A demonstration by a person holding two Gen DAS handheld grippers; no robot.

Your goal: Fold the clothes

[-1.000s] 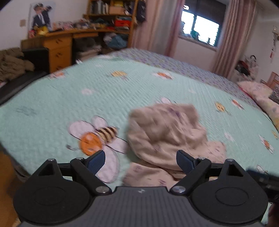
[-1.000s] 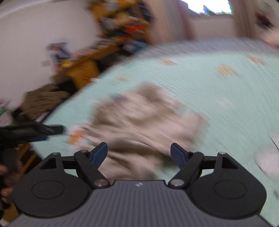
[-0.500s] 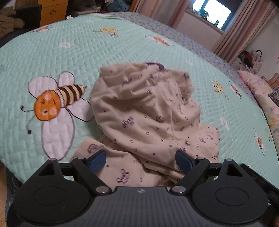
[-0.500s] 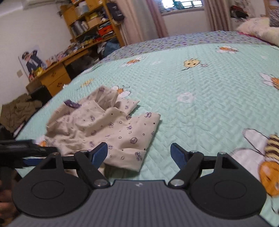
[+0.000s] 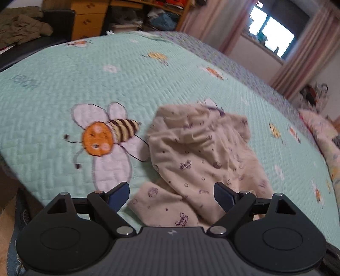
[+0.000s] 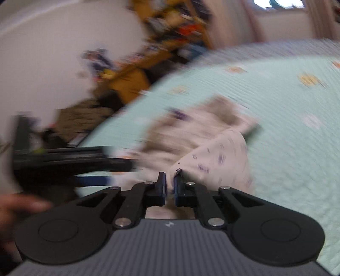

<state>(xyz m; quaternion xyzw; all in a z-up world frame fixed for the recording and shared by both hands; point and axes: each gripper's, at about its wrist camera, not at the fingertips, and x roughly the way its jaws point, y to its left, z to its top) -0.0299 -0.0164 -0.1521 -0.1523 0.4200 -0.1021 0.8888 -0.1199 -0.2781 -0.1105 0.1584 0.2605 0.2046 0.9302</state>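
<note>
A crumpled cream garment (image 5: 197,161) with small purple prints lies in a heap on the mint green quilt (image 5: 63,89). My left gripper (image 5: 171,196) hangs open just above the garment's near edge, nothing between its fingers. In the right wrist view, which is blurred by motion, my right gripper (image 6: 169,186) is shut on a corner of the same garment (image 6: 214,155), and the cloth rises in a ridge from the bed to the jaws. The left gripper (image 6: 70,163) shows as a dark bar at the left of that view.
A big embroidered bee (image 5: 106,135) marks the quilt left of the garment. A wooden desk (image 5: 89,17) and cluttered shelves stand beyond the bed, with a dark chair holding olive clothes (image 5: 21,27). Pillows (image 5: 318,131) lie at the right. A hand (image 6: 19,208) shows low left.
My right gripper has gone from open to shut on the garment's corner and is moving fast, lifting cloth. The left gripper stays open and has drawn back a little.
</note>
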